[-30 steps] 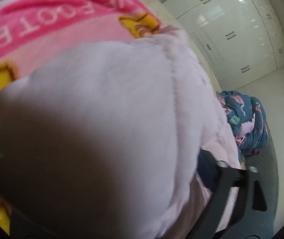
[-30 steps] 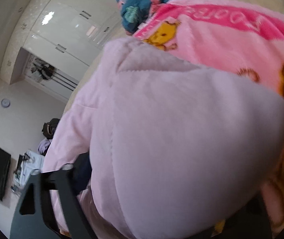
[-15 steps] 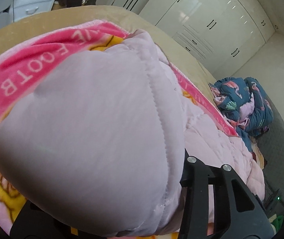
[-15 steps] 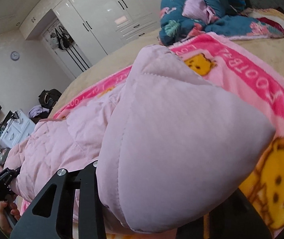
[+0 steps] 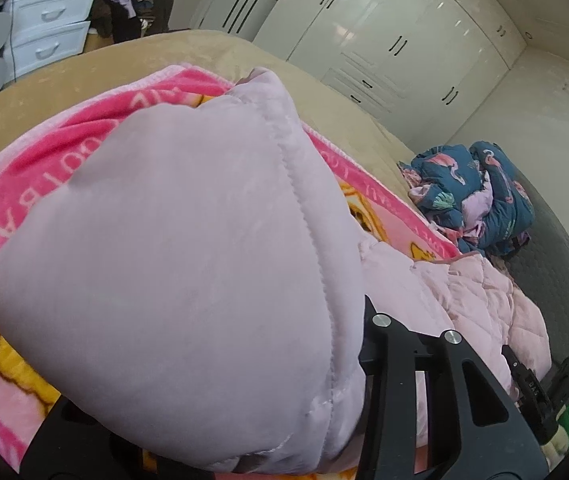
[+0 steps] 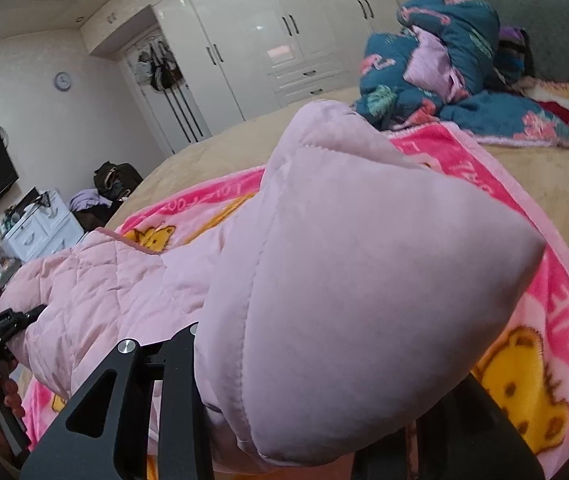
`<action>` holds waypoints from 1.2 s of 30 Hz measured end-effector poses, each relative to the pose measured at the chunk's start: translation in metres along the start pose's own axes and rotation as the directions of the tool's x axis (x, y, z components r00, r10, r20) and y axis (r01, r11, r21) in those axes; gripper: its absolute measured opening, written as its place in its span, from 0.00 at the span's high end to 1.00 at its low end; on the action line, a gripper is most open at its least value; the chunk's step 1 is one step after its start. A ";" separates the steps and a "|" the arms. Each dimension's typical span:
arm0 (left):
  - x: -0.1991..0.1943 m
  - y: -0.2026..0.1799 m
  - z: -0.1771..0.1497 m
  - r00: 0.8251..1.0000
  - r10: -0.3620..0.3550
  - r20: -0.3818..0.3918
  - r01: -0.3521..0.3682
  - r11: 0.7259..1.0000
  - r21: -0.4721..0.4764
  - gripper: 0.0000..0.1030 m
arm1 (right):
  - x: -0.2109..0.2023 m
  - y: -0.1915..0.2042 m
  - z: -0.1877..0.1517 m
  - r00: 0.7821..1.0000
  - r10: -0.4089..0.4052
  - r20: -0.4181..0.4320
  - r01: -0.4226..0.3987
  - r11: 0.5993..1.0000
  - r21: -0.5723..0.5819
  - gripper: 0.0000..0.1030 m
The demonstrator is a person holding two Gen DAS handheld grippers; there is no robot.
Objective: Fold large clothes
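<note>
Pink quilted coat [image 5: 188, 264] lying lengthwise along the blanket [image 6: 524, 364] on the bed [image 5: 84, 80], each end grasped and raised by left gripper [image 5: 220, 432] and right gripper [image 6: 316, 432], fingers clenched on fabric.

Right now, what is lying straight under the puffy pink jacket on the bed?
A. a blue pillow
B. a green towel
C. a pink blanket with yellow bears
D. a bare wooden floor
C: the pink jacket rests on a pink blanket printed with yellow cartoon bears and white letters, spread over the tan bed.
</note>
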State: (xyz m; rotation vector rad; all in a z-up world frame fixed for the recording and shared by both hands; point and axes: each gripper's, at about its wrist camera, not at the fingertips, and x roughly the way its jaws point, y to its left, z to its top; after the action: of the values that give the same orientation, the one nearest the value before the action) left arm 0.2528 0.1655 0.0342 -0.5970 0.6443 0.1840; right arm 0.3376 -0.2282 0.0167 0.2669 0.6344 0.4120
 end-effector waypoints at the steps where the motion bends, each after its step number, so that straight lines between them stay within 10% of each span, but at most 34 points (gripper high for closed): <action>1: -0.004 0.001 -0.002 1.000 -0.004 0.004 0.004 1.000 0.004 0.68 | -0.005 0.001 -0.003 1.000 0.008 0.006 -0.008 1.000 -0.001 0.69; 36: -0.045 0.048 -0.050 1.000 0.011 0.006 -0.011 0.997 0.074 0.67 | -0.047 0.036 -0.076 1.000 -0.003 0.029 0.003 1.000 0.019 0.69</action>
State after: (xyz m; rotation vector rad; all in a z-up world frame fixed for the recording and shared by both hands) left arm 0.1755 0.1768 0.0075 -0.5214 0.6468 0.1712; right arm 0.2458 -0.2090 -0.0047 0.2899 0.6107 0.3988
